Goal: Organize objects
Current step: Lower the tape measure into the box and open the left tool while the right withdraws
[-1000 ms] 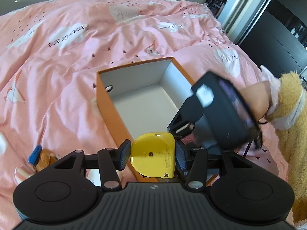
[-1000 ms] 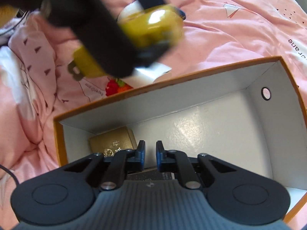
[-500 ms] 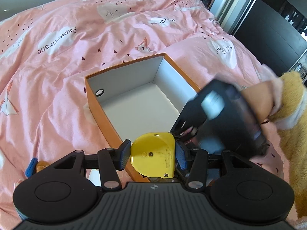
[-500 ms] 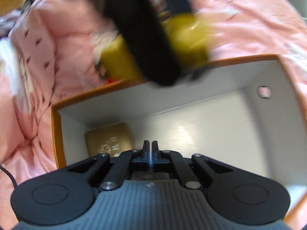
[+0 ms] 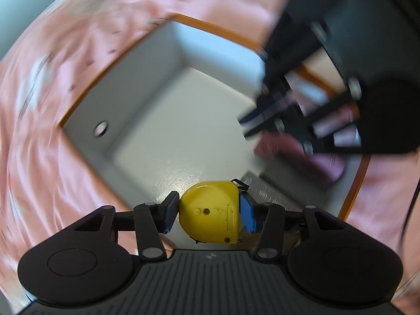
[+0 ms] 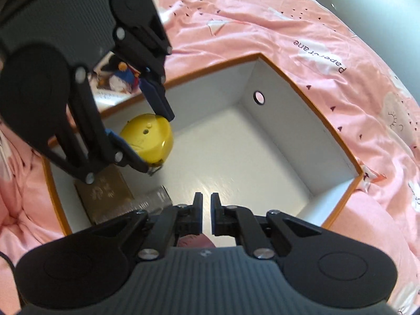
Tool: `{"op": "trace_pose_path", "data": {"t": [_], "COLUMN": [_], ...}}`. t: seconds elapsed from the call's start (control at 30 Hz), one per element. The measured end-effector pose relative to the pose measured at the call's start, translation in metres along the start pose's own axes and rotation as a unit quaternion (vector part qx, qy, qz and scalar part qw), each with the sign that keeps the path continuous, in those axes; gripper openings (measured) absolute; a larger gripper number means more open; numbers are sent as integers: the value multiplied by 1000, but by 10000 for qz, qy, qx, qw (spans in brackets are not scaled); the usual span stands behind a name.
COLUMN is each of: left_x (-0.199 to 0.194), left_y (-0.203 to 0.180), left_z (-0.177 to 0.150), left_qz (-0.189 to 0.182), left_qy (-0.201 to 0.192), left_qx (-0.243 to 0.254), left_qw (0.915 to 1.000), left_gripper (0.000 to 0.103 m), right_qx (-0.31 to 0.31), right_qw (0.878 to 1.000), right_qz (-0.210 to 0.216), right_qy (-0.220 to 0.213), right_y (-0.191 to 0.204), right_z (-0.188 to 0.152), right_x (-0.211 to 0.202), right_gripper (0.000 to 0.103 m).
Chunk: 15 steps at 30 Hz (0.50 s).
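My left gripper (image 5: 208,215) is shut on a yellow tape measure (image 5: 210,211) and holds it inside the orange box with white walls (image 5: 136,84), above its floor. In the right wrist view the tape measure (image 6: 148,139) hangs in the left gripper (image 6: 141,136) at the box's left side (image 6: 275,105). My right gripper (image 6: 206,211) is nearly shut with a narrow gap and holds nothing; it hovers over the box's near edge. It appears blurred in the left wrist view (image 5: 252,123).
A gold flat box (image 6: 105,191) and a grey ridged item (image 6: 147,202) lie on the box floor at its left corner. A pinkish object (image 5: 302,152) lies under the right gripper. A pink quilt (image 6: 288,26) surrounds the box. A small penguin toy (image 6: 123,78) lies beyond it.
My left gripper has swung over the rim and down into the box with the tape measure. The right gripper has opened slightly and drawn back toward the near edge.
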<state>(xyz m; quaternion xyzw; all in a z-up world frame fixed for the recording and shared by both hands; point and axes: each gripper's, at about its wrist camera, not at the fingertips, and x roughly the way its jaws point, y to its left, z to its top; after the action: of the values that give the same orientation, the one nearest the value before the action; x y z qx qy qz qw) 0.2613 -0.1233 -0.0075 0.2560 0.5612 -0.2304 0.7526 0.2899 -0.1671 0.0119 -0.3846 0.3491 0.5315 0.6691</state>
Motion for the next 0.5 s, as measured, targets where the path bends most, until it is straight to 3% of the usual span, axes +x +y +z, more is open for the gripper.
{"op": "trace_pose_path", "data": {"t": [0.1, 0.2, 0.33, 0.5], "left_x": [16, 34, 53, 71], "left_y": [-14, -17, -15, -12], "left_z": [2, 4, 7, 4], "left_qz": [-206, -160, -332, -483], "left_qy": [356, 824, 1145, 1313], "left_qx": [988, 1439, 1633, 1611], "left_qw": [9943, 9860, 9793, 9770], "left_gripper": [57, 57, 57, 57], "right_qx": [83, 129, 7, -30], "right_qw": [10000, 9999, 10000, 9999], "right_qz": [-28, 6, 3, 5], "right_qy": [33, -20, -94, -113], "right_y": [-4, -5, 4, 6], "right_z": [-9, -11, -11, -13], "right_x": [1, 2, 6, 9], "right_gripper": [7, 7, 7, 7]}}
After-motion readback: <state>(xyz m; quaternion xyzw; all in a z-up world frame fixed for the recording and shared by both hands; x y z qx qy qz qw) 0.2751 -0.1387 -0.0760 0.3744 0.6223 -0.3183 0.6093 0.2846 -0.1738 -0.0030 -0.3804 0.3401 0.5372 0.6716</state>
